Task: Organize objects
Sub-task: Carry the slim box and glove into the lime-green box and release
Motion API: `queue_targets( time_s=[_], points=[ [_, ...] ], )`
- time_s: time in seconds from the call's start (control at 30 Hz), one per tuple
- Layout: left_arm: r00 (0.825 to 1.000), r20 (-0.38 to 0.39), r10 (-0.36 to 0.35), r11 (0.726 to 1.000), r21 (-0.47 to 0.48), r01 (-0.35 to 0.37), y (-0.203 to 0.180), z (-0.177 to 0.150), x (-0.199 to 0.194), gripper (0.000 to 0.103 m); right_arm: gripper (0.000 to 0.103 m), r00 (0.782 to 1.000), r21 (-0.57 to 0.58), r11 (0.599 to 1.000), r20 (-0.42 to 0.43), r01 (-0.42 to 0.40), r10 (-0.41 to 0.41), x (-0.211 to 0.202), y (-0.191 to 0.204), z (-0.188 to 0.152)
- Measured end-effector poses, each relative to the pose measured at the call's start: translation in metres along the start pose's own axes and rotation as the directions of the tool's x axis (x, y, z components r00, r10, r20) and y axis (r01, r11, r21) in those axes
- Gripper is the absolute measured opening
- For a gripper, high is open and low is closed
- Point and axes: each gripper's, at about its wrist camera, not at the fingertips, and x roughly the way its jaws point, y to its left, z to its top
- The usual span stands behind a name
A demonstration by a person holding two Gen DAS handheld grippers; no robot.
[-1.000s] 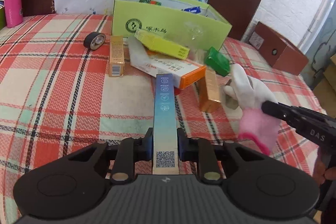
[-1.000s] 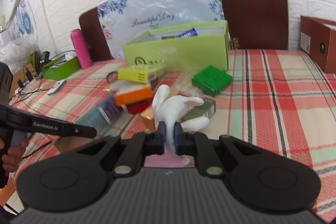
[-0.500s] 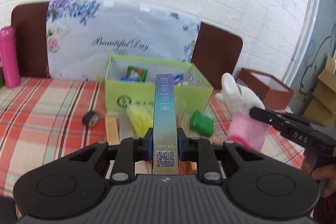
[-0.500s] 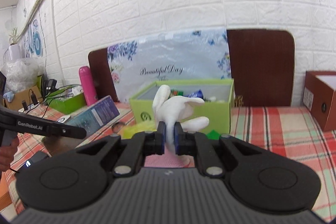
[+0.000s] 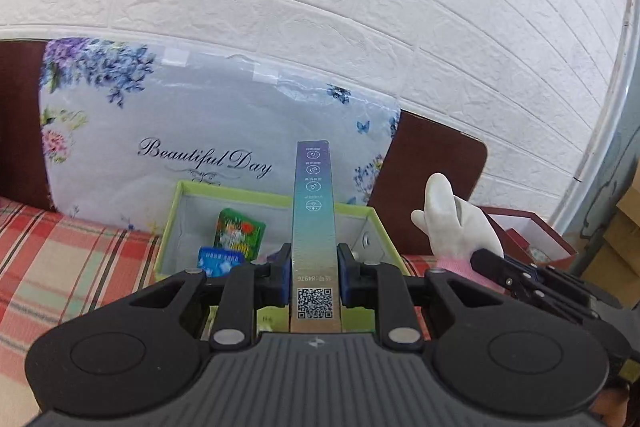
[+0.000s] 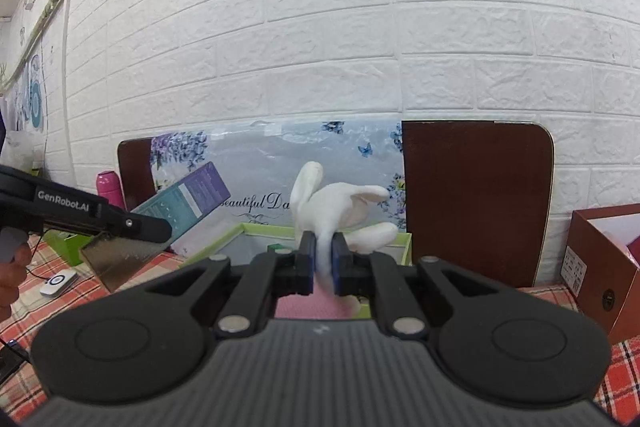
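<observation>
My left gripper [image 5: 313,279] is shut on a long blue-to-teal box [image 5: 313,211] with a QR code and holds it in the air in front of the open green box [image 5: 176,227]. That green box holds a green packet [image 5: 239,233] and a blue packet [image 5: 220,261]. My right gripper [image 6: 322,261] is shut on a white glove with a pink cuff [image 6: 340,203], held up near the green box [image 6: 224,241]. The glove also shows at the right of the left wrist view [image 5: 456,227], and the long box at the left of the right wrist view [image 6: 188,201].
A floral "Beautiful Day" board [image 5: 200,131] leans on the wall behind the green box. A brown carton [image 6: 600,259] stands at the right. A pink bottle [image 6: 108,187] and a white remote [image 6: 60,281] sit at the left on the red plaid tablecloth [image 5: 60,259].
Both grippers have risen from the table with their loads and moved toward the green box. The pile of boxes on the table has dropped out of view.
</observation>
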Motion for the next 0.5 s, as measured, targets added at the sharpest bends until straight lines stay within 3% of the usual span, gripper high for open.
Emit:
queue_targets(
  time_s=[0.27,0.5],
  points=[
    [0.999,-0.038,0.010,1.000,-0.002,-0.010,0.007,0.016,0.073,0.022,0.008,1.000,-0.053,0.998,-0.012,0.028,-0.029,0.068,-0.014,0.004],
    [0.996,-0.082,0.027,1.000,-0.010,-0.028,0.021,0.015,0.116,0.022,0.008,0.996,-0.109,0.994,-0.077,0.026,-0.034,0.127,-0.021,-0.011]
  ],
)
